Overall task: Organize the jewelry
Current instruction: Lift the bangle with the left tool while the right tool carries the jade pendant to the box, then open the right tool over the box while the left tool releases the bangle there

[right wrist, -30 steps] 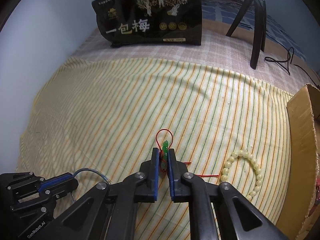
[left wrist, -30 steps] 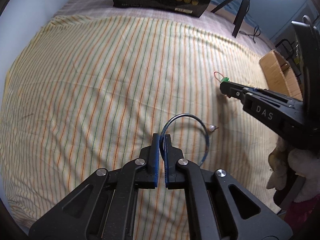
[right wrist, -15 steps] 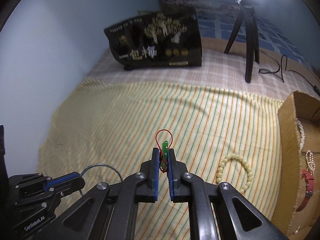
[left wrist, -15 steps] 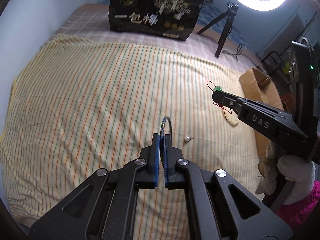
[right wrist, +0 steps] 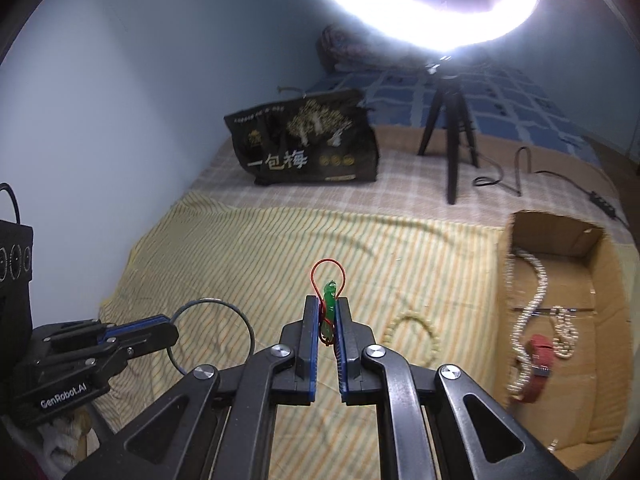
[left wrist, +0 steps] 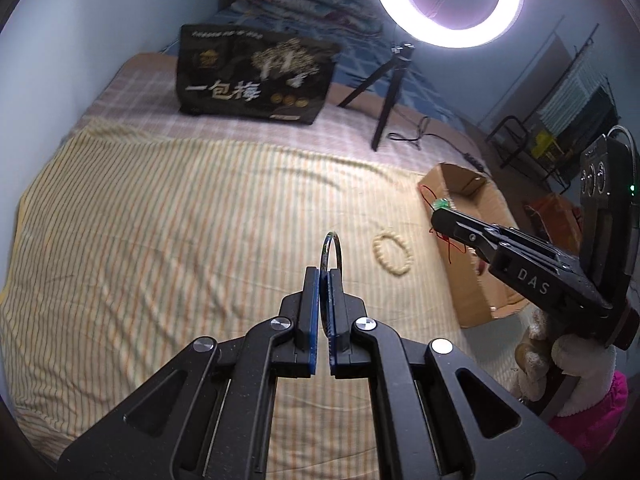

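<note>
Above a striped cloth (left wrist: 160,220), the left gripper (left wrist: 324,276) pinches a blue wire hoop (right wrist: 236,312); the right gripper (right wrist: 328,308), marked "DAS", clamps a green pendant on red cord (right wrist: 330,292). A cream bead bracelet (left wrist: 393,254) lies near the cardboard box (right wrist: 600,340) edge. A black bag (left wrist: 256,76) reads "一包梅".

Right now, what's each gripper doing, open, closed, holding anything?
Left gripper: closed on the blue wire hoop.
Right gripper: closed on the green pendant with red cord.

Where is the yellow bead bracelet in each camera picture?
Left wrist view: the bead bracelet lies on the striped cloth, right of centre.
Right wrist view: the same bracelet, blurry, lies just right of the right gripper.
Shared landmark: the cardboard box.
</note>
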Tool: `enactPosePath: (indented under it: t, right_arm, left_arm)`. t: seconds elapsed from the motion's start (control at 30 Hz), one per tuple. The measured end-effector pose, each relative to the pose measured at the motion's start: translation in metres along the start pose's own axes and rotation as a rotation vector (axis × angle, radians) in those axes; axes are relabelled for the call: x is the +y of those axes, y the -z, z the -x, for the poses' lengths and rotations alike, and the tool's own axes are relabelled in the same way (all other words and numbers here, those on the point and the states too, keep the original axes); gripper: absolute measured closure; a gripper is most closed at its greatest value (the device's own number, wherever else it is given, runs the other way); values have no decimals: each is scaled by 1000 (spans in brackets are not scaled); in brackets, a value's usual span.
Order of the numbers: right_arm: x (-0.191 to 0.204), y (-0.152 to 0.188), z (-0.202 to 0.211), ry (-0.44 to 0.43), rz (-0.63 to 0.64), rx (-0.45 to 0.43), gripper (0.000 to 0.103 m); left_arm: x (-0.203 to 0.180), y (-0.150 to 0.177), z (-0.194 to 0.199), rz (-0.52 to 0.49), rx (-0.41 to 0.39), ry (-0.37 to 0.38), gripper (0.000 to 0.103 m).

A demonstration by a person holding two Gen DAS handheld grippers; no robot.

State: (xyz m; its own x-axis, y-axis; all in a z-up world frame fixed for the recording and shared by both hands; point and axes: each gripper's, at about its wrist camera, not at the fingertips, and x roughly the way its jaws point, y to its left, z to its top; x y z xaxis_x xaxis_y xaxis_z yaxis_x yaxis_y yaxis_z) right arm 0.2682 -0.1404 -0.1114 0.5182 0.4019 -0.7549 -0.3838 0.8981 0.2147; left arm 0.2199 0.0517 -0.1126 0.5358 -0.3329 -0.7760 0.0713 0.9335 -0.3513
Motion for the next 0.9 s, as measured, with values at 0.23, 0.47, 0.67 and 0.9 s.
enactPosePath:
  t: [0.23, 0.47, 0.67, 0.9]
  right_arm:
    - [-32, 5, 43, 51, -34, -50, 98]
    - [-79, 18, 77, 114, -107, -74, 98]
    - [-111, 28, 96, 153, -158, -87, 98]
    - [-142, 38, 102, 187, -209, -80, 98]
  left_arm:
    - [-41, -1, 0, -53, -15, 53, 102]
    - [-90, -2, -10, -109, -17, 110, 102]
    - [-134, 1, -21, -162, -12, 159, 102]
    - [-172, 9, -37, -206, 7, 196, 102]
